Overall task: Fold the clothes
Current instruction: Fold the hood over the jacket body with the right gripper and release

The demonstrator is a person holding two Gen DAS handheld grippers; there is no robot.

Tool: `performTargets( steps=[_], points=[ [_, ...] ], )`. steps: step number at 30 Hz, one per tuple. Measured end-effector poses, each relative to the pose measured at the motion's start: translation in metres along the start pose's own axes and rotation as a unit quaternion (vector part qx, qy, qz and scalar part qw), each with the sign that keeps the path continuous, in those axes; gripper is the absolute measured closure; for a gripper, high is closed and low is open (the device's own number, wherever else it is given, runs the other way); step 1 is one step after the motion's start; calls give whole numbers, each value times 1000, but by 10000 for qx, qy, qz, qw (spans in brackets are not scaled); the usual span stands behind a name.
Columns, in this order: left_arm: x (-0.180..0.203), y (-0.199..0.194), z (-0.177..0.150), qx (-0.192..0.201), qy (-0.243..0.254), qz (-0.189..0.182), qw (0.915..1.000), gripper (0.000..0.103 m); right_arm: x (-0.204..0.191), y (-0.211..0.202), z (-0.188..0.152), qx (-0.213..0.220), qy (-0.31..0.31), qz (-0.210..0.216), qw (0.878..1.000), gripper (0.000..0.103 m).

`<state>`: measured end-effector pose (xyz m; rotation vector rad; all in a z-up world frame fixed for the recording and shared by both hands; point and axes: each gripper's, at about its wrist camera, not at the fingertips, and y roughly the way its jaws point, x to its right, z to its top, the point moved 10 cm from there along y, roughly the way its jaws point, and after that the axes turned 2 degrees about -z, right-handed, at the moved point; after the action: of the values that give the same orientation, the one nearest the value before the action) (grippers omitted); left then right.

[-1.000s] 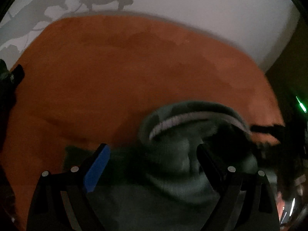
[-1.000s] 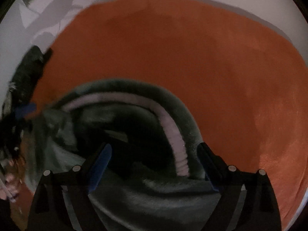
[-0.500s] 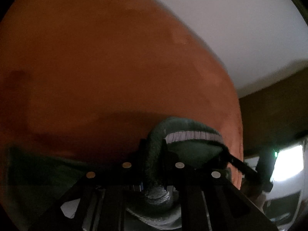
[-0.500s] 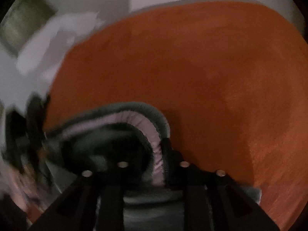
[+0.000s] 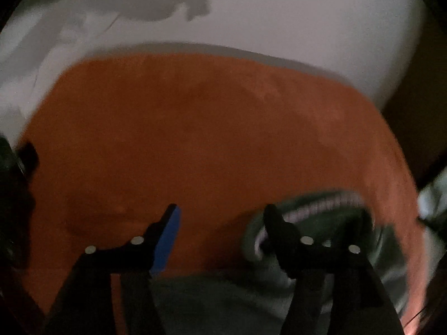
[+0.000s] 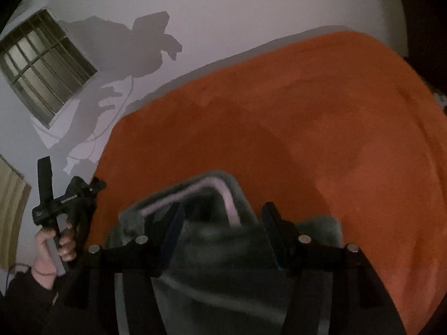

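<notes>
While the left gripper [image 5: 222, 212] spreads its fingers over bare orange bedspread [image 5: 209, 139], the green garment [image 5: 315, 223] lies past the right finger, ungripped. Seen from the right gripper [image 6: 222, 209], fingers opening, the garment's collar [image 6: 223, 192] sits between them, apparently unpinched, on the bedspread.

An orange blanket [image 6: 307, 128] spreads below a white wall [image 6: 223, 5] with a barred window [image 6: 44, 67]
</notes>
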<state>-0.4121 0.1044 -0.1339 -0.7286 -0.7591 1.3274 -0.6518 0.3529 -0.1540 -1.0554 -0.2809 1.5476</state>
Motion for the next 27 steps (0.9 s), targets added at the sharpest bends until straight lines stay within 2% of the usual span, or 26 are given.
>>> performTargets(
  steps=[3, 6, 9, 15, 27],
  points=[
    [20, -5, -36, -267, 418, -93, 9987, 31, 6, -29, -32, -71, 153, 82, 9998, 46],
    [34, 6, -60, -561, 523, 6, 9971, 31, 8, -33, -52, -319, 294, 79, 9990, 46],
    [42, 13, -57, -545, 458, 70, 9974, 31, 9, -34, -70, -549, 302, 56, 9980, 46],
    [50, 15, -48, -579, 555, 159, 9967, 31, 10, -36, -72, -629, 94, -16, 9980, 46],
    [48, 42, -40, -773, 439, 175, 9959, 31, 51, -35, -69, -717, 220, -232, 9969, 46]
  ],
)
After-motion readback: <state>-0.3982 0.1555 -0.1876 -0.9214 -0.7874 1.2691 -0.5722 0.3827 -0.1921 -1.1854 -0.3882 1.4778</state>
